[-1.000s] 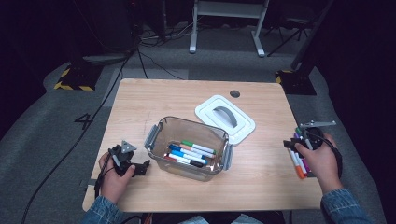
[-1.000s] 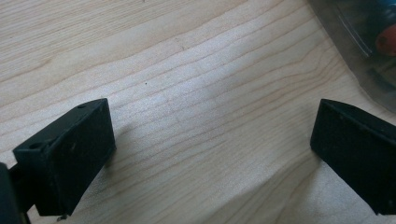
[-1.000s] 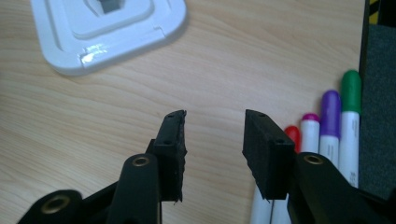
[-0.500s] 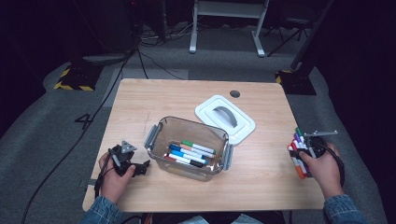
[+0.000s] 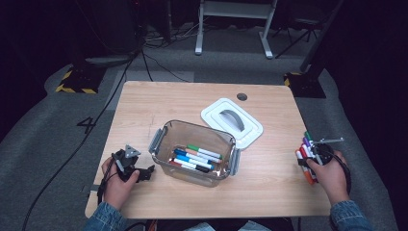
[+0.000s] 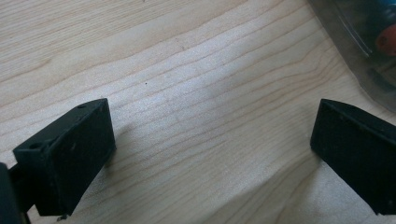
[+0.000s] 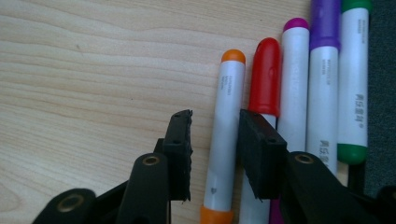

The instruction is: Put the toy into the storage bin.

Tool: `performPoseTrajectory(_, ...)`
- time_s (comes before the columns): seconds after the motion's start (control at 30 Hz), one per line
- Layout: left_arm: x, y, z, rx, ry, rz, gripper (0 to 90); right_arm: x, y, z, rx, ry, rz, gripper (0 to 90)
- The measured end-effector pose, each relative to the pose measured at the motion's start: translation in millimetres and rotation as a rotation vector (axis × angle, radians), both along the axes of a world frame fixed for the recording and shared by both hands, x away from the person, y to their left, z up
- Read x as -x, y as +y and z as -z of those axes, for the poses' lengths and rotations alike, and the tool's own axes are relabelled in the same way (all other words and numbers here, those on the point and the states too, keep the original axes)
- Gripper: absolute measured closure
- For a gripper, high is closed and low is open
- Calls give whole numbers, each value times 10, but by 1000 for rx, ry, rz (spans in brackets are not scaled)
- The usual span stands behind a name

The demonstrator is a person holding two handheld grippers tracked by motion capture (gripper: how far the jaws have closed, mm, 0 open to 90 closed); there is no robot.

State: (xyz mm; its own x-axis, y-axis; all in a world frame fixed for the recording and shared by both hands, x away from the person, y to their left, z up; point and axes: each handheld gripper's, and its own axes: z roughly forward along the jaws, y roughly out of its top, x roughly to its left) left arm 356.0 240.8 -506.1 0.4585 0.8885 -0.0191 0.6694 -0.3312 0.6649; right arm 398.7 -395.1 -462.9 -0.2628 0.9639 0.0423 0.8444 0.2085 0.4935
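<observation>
A row of several markers [image 5: 306,155] lies at the table's right edge. My right gripper [image 5: 313,155] is down over them, held by a hand. In the right gripper view its jaws straddle the orange-capped marker [image 7: 228,116], with the gripper [image 7: 215,119] just having been closing; a gap still shows on the left side, so the pads do not press. Beside it lie a red marker [image 7: 265,77], a magenta one [image 7: 294,79], a purple one [image 7: 323,70] and a green one [image 7: 352,74]. My left gripper [image 5: 142,173] rests wide open on bare wood [image 6: 212,135].
A clear plastic bin [image 5: 192,127] with several markers [image 5: 195,159] inside stands mid-table, with side latches. Its white lid [image 5: 250,137] lies behind it to the right. A corner of the bin [image 6: 355,42] is close to my left gripper. The right table edge runs along the marker row.
My right gripper has come down onto the marker row at the table's right edge and moved slightly toward the person. The left hand has stayed put.
</observation>
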Motion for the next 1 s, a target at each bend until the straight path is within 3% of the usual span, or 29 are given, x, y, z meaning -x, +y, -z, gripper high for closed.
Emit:
performPoseTrajectory(0.33, 3, 1, 0, 1, 1, -1, 2, -54, 138, 72, 51, 21, 1, 771)
performPoseTrajectory(0.67, 4, 2, 0, 2, 1, -2, 2, -52, 156, 61, 36, 28, 23, 775)
performPoseTrajectory(0.8, 4, 2, 0, 2, 2, -2, 2, -58, 174, 12, 7, 24, 16, 775)
performPoseTrajectory(1.0, 4, 2, 0, 2, 1, -2, 2, -49, 275, -197, -29, -28, -21, 775)
